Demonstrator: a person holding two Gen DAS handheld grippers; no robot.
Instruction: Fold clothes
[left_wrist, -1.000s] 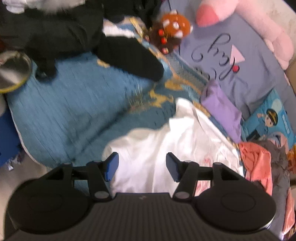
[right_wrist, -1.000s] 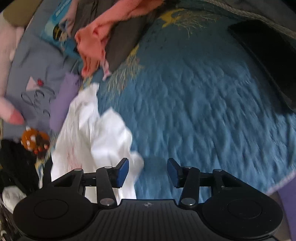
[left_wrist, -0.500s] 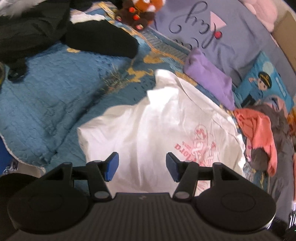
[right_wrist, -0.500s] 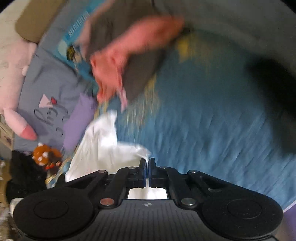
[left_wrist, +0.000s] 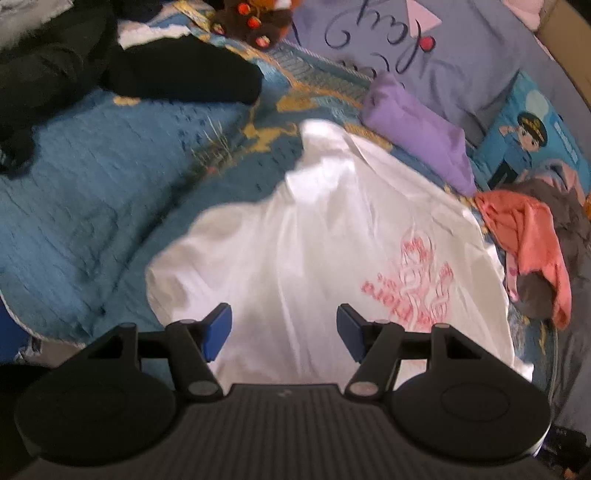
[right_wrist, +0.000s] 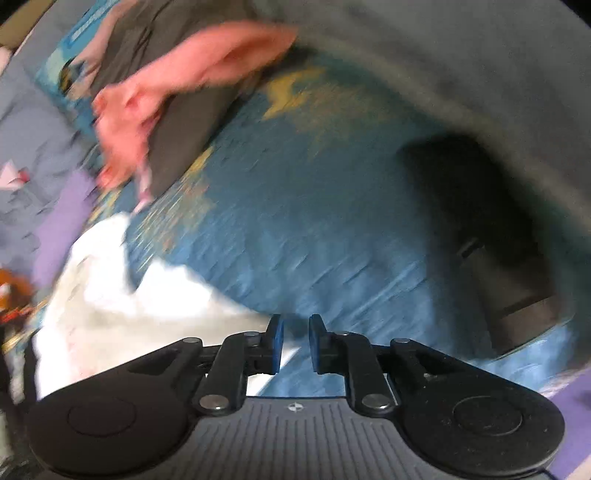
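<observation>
The white cotton T-shirt with pink print (left_wrist: 314, 236) lies spread on the blue quilted bedspread (left_wrist: 92, 192). The left gripper (left_wrist: 283, 328) hovers spread over its near edge. The right gripper (right_wrist: 295, 343) is nearly pressed together, with a small gap; whether it pinches cloth, I cannot tell. The shirt looks ready for a fold; a gripper needs an edge to pinch.

A bed fills both views, covered by a blue quilted bedspread (left_wrist: 85, 206) with yellow patterning. At its head lies a lavender-grey pillow (left_wrist: 436, 48) printed with dark script, and beside it a blue cushion (left_wrist: 532, 136) showing a cartoon figure in a cap. A brown plush toy (left_wrist: 258, 18) sits near the pillow. A grey blanket (right_wrist: 461, 66) edges the bedspread, blurred. Light is soft and even.
</observation>
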